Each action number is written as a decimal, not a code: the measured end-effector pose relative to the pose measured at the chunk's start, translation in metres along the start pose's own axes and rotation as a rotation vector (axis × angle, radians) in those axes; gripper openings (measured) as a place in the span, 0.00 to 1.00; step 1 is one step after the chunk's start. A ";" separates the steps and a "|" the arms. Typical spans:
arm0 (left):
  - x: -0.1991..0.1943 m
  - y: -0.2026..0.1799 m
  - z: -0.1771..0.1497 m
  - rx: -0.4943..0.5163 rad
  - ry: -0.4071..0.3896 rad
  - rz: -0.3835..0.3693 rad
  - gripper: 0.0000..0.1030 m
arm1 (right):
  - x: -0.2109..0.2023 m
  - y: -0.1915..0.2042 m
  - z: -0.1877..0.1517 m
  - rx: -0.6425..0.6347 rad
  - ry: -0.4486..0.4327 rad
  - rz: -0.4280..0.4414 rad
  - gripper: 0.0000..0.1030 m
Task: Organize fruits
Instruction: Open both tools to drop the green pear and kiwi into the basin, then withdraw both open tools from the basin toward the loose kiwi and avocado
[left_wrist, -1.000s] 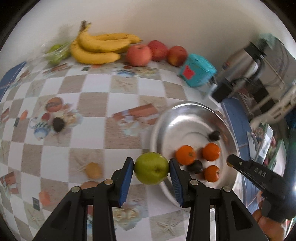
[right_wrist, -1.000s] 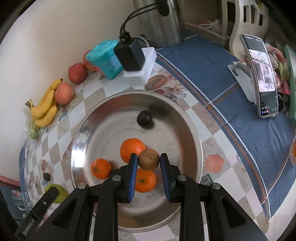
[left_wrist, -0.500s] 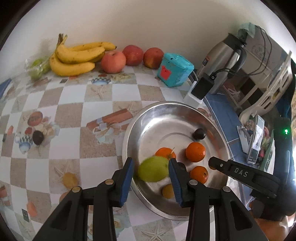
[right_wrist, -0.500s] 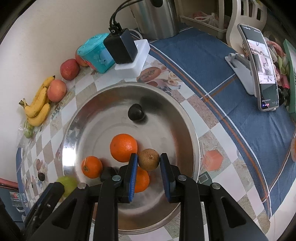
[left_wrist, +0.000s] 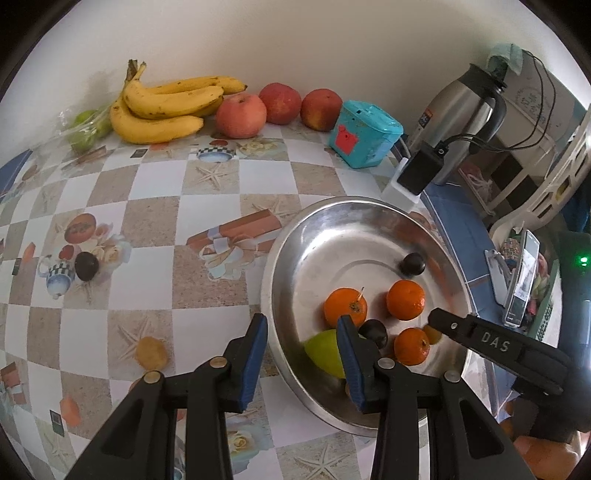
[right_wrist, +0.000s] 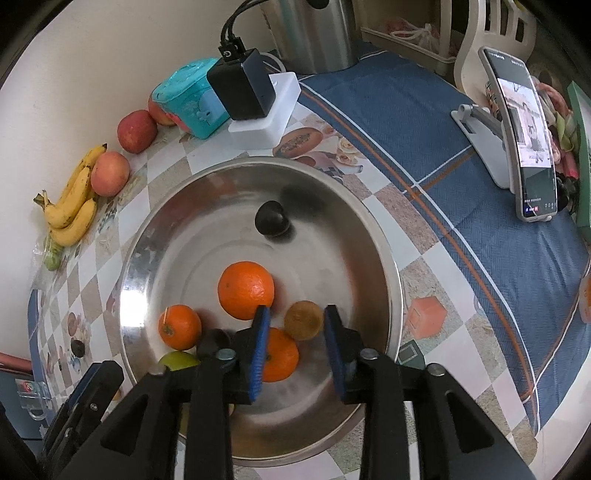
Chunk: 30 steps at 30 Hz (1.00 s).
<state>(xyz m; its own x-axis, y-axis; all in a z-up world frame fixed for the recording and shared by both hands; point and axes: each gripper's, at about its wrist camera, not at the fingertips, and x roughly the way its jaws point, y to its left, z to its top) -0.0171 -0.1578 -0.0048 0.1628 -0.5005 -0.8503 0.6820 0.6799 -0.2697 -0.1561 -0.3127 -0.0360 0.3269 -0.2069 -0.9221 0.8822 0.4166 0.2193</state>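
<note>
A steel bowl (left_wrist: 295, 258) (right_wrist: 332, 206) holds three oranges (left_wrist: 345, 306), two dark plums (left_wrist: 413, 264) (right_wrist: 271, 218), a green apple (left_wrist: 325, 351) (right_wrist: 177, 360) and a brownish-orange fruit (right_wrist: 303, 319). My left gripper (left_wrist: 302, 352) is open at the bowl's near left rim; the green apple lies free in the bowl, partly behind its right finger. My right gripper (right_wrist: 294, 345) is open above the bowl; the brownish fruit lies free between its fingertips. Bananas (left_wrist: 166, 103), three red apples (left_wrist: 242, 114) and a bagged green fruit (left_wrist: 86, 125) lie by the wall.
A dark plum (left_wrist: 86, 266) and a small yellowish fruit (left_wrist: 150, 352) lie on the checked tablecloth left of the bowl. A teal box (left_wrist: 364, 134), a charger on a white block (right_wrist: 258, 103), a kettle (left_wrist: 461, 110) and a phone on a stand (right_wrist: 524, 140) stand to the right.
My left gripper carried the green apple over the bowl, opened and let it drop in. My right gripper opened and released the brownish fruit into the bowl.
</note>
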 end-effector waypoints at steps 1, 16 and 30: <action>0.000 0.001 0.000 -0.003 0.000 0.001 0.40 | -0.001 0.000 0.000 -0.002 -0.003 -0.003 0.35; -0.009 0.032 0.005 -0.105 0.020 0.097 0.41 | -0.019 0.026 -0.002 -0.076 -0.034 0.033 0.35; -0.032 0.081 0.007 -0.279 -0.016 0.206 0.41 | -0.028 0.064 -0.015 -0.172 -0.029 0.111 0.35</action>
<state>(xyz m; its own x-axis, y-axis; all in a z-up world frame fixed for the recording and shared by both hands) 0.0378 -0.0905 0.0041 0.2896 -0.3442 -0.8931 0.4127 0.8868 -0.2079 -0.1143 -0.2671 -0.0006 0.4310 -0.1757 -0.8851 0.7700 0.5831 0.2591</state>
